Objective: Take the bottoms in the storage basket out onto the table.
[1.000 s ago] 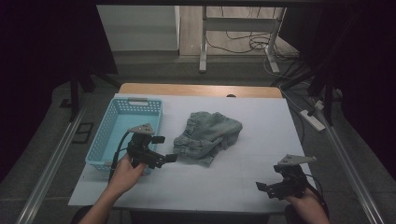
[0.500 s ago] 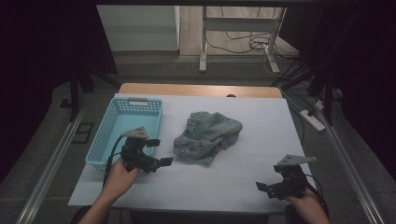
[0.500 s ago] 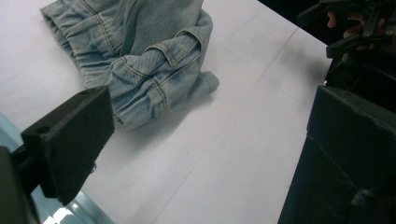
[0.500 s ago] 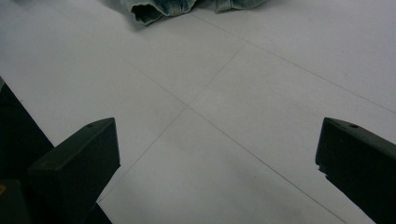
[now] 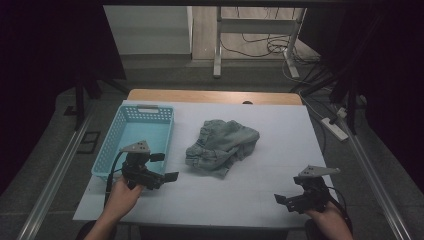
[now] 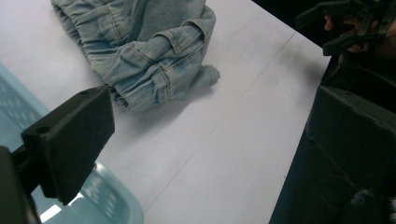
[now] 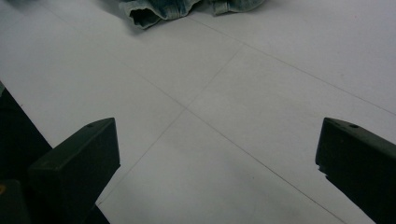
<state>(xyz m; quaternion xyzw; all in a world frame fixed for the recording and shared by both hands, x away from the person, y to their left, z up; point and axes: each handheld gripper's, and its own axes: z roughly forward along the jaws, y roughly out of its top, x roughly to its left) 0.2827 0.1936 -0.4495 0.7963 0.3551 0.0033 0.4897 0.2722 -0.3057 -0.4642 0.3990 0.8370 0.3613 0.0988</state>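
Note:
A crumpled pale blue denim garment [image 5: 222, 142] lies in the middle of the white table [image 5: 280, 150]. My left gripper [image 5: 166, 167] is open and holds nothing, hovering at the near right corner of the light blue basket [image 5: 131, 135], a short way left of the denim. Seen from the left gripper view, the denim [image 6: 144, 51] lies ahead beyond the wide-apart jaws of the left gripper [image 6: 210, 154]. My right gripper [image 5: 289, 192] is open and holds nothing, low over the table's near right corner. The right gripper view has the denim's hem [image 7: 159, 9] far ahead of the right gripper [image 7: 217, 158].
The basket [image 6: 109, 207] holds nothing visible. The other hand's gripper [image 6: 355, 23] appears far off in the left gripper view. Dark floor, a metal rail [image 5: 60, 185] and a power strip [image 5: 334, 129] flank the table. A desk frame [image 5: 220, 45] stands beyond it.
My left gripper has drawn back toward the person and slightly left, away from the denim. The right gripper and the denim have not moved.

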